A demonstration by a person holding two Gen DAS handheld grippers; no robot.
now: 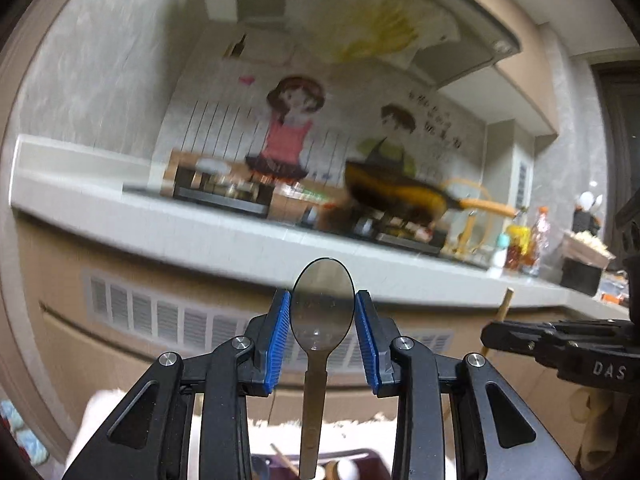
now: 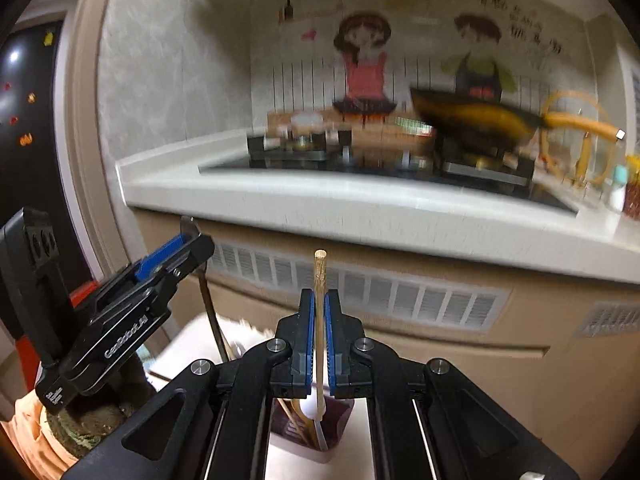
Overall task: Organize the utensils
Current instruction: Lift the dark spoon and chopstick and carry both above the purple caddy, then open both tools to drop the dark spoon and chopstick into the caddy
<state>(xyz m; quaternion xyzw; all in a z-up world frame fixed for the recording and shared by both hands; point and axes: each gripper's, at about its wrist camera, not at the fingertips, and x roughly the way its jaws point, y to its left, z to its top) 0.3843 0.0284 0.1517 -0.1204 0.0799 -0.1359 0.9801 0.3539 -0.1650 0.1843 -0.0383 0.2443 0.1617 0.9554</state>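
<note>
My left gripper (image 1: 322,304) is shut on a metal spoon (image 1: 322,312), bowl up between the blue pads (image 1: 280,340), handle running down toward a dark utensil holder (image 1: 360,454) at the bottom edge. My right gripper (image 2: 319,312) is shut on a wooden chopstick (image 2: 319,280) that stands upright, its lower end over a dark maroon utensil holder (image 2: 340,416) with a white spoon (image 2: 310,410) and other sticks inside. The left gripper (image 2: 188,240) shows at the left of the right wrist view, the right gripper (image 1: 560,340) at the right of the left wrist view.
A white kitchen counter (image 2: 360,200) with a gas stove (image 2: 360,160) and a dark wok (image 2: 472,116) lies ahead. Beige cabinet front with vent grilles (image 2: 360,292) is below it. Bottles and jars (image 1: 520,240) stand on the right. A plant pot (image 2: 72,428) sits lower left.
</note>
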